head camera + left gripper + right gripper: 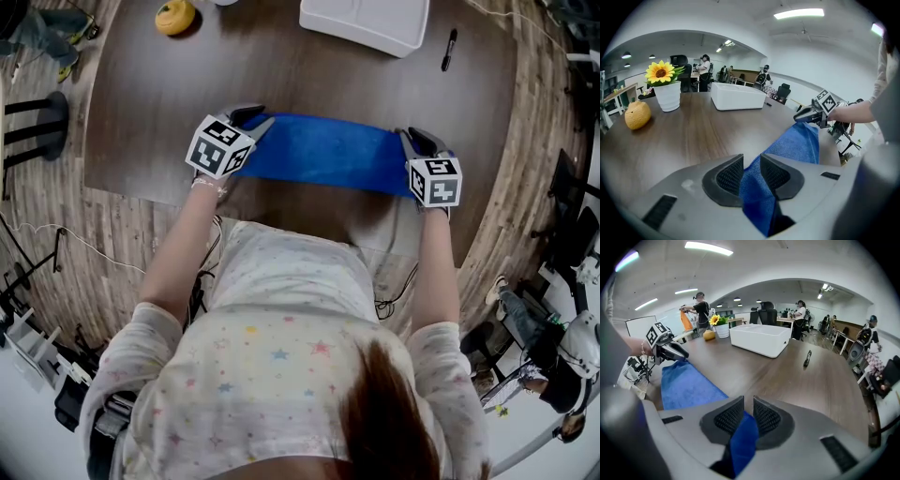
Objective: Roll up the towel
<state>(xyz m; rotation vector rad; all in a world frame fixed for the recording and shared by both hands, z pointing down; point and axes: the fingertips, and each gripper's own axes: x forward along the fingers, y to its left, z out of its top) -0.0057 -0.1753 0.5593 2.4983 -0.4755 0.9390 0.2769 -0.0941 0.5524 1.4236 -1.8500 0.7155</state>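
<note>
A blue towel [319, 152] lies stretched along the near edge of the dark wooden table [281, 75]. My left gripper [255, 120] is shut on its left end, and blue cloth [757, 187] fills the gap between the black pads. At the other end my right gripper [412, 141] is shut on the towel [743, 439], whose corner hangs down between the pads. Each gripper shows in the other's view, the right gripper [806, 116] and the left gripper [677, 352], with the towel [686, 385] spread between them.
A white tray [366, 21] stands at the back of the table, a black pen [449, 49] to its right. At the far left sit a yellow fruit [175, 16] and a white pot with a sunflower [665, 86]. People and office chairs are in the room behind.
</note>
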